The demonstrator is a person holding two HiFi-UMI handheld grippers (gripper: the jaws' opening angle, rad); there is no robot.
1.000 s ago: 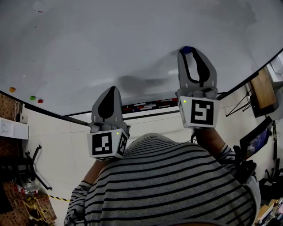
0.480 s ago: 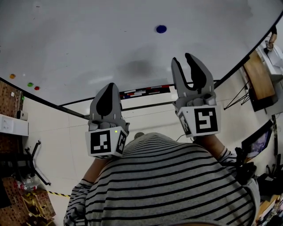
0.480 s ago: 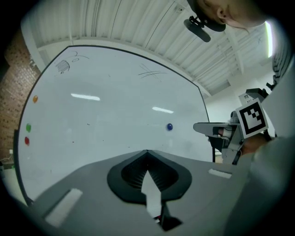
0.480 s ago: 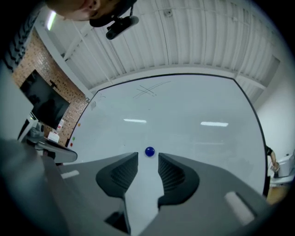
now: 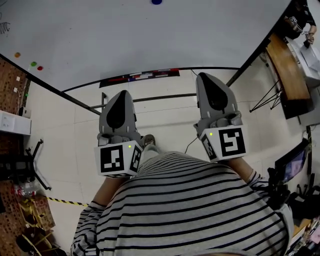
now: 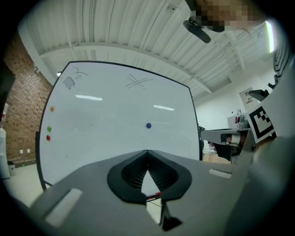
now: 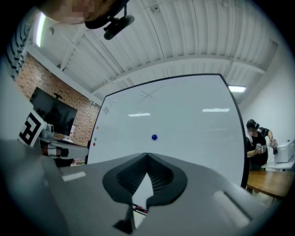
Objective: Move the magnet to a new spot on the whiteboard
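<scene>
A small blue magnet [image 5: 156, 1] sticks on the whiteboard [image 5: 100, 35] at the very top of the head view, with nothing touching it. It also shows as the blue magnet [image 6: 148, 125] in the left gripper view and as the blue magnet [image 7: 154, 137] in the right gripper view, well ahead of both jaws. My left gripper [image 5: 120, 95] and right gripper [image 5: 209, 77] hang side by side over the tiled floor, away from the board. Both are shut with nothing between the jaws: left gripper [image 6: 147, 152], right gripper [image 7: 147, 156].
Orange, green and red magnets [image 5: 33, 64] sit near the board's left edge. A marker tray [image 5: 140, 76] runs along its lower rim. A wooden table [image 5: 286, 57] stands at the right with a person [image 7: 256, 136] by it. A black stand [image 5: 20, 165] and brick wall are at the left.
Both grippers have drawn back from the whiteboard, which now looks smaller and farther. The right gripper's jaws, open half a second ago, have shut. The blue magnet stays on the board.
</scene>
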